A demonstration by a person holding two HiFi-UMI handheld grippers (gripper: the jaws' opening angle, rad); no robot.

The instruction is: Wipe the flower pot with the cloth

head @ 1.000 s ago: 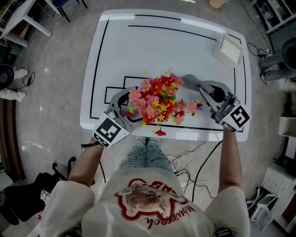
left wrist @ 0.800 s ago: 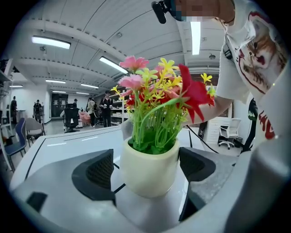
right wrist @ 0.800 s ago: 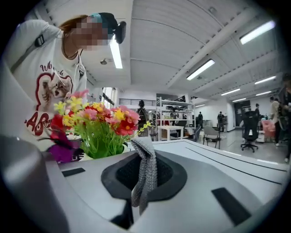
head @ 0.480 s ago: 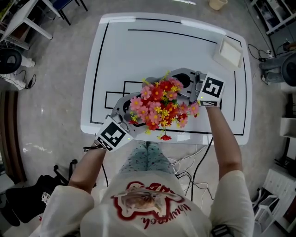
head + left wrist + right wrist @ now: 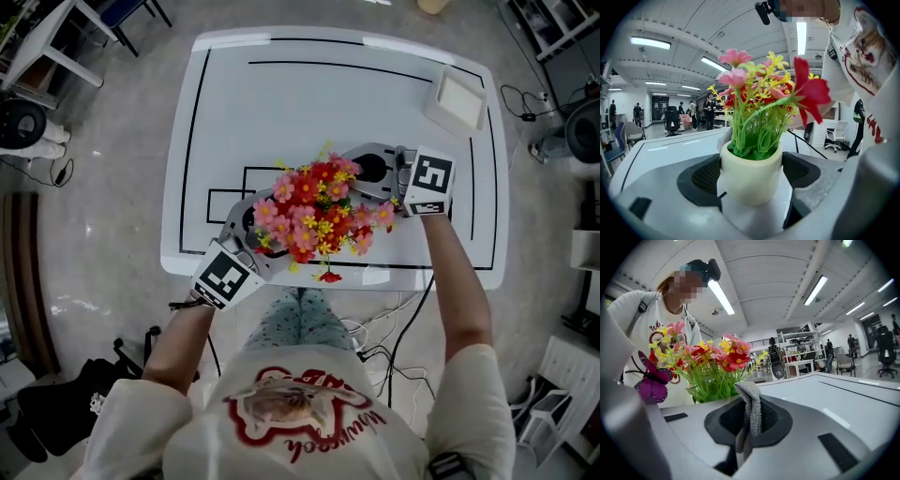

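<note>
A cream flower pot (image 5: 750, 176) with pink, red and yellow flowers (image 5: 314, 211) stands near the table's front edge. From above the blooms hide the pot. My left gripper (image 5: 751, 180) has the pot between its jaws, which have just been closing; both pads touch its sides. In the head view the left gripper (image 5: 267, 225) reaches in from the front left. My right gripper (image 5: 749, 420) is shut on a grey knitted cloth (image 5: 751, 404), whose folded end sticks up past the pads. The right gripper (image 5: 361, 173) sits at the flowers' far right side, close to the pot.
The white table (image 5: 328, 103) carries black marked lines. A white square tray (image 5: 457, 98) stands at its far right corner. A purple butterfly ornament (image 5: 652, 383) hangs among the flowers. Cables (image 5: 375, 319) lie on the floor under the table's front edge.
My right gripper has swung from the right of the flowers to their far side and turned, its marker cube now facing up. The left gripper stayed around the pot.
</note>
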